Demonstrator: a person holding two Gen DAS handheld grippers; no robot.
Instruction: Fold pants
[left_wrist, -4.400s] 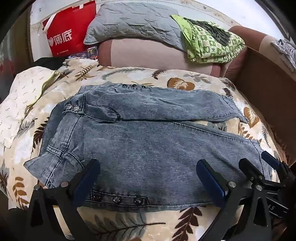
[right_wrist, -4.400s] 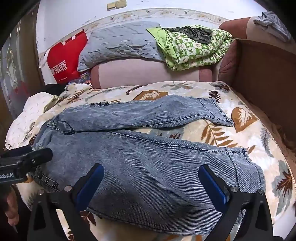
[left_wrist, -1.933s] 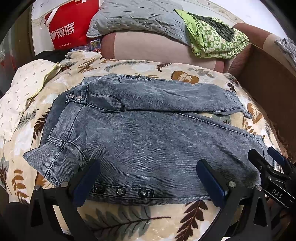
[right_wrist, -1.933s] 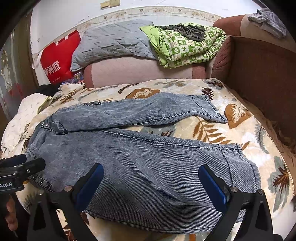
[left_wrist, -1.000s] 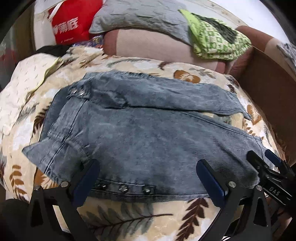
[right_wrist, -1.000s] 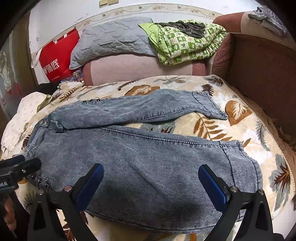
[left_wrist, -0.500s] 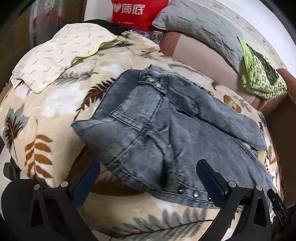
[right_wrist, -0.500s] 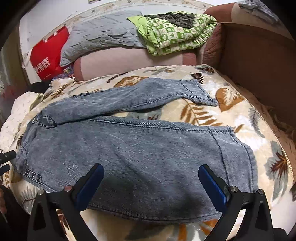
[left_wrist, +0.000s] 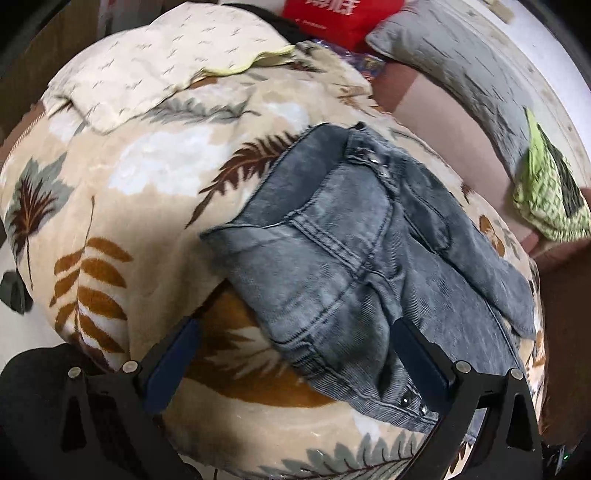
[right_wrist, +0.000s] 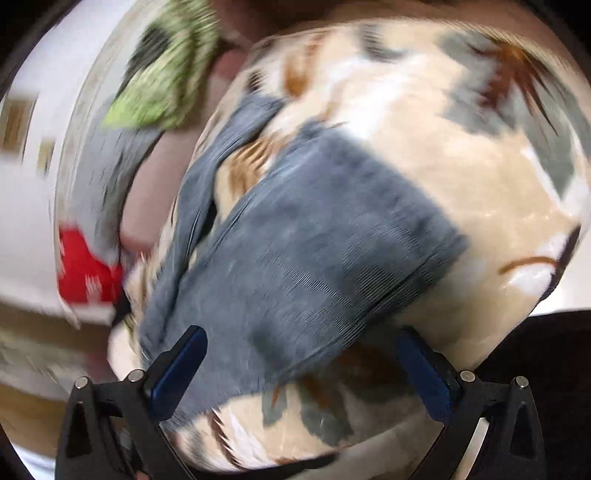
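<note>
Both tongs, left gripper (left_wrist: 295, 354) and right gripper (right_wrist: 301, 365), gaped empty before the faded grey-blue denim pants (left_wrist: 354, 258); a shallow bite risked pinching the leaf-patterned fleece blanket (left_wrist: 122, 206) beneath.

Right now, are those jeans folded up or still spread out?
Spread out. The jeans lie flat on the leaf-print blanket, both legs splayed apart rather than stacked, and neither pair of tongs holds them.

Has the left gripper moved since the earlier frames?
Yes. The left gripper swung toward the waistband end of the jeans; the red bag slid rightward.
</note>
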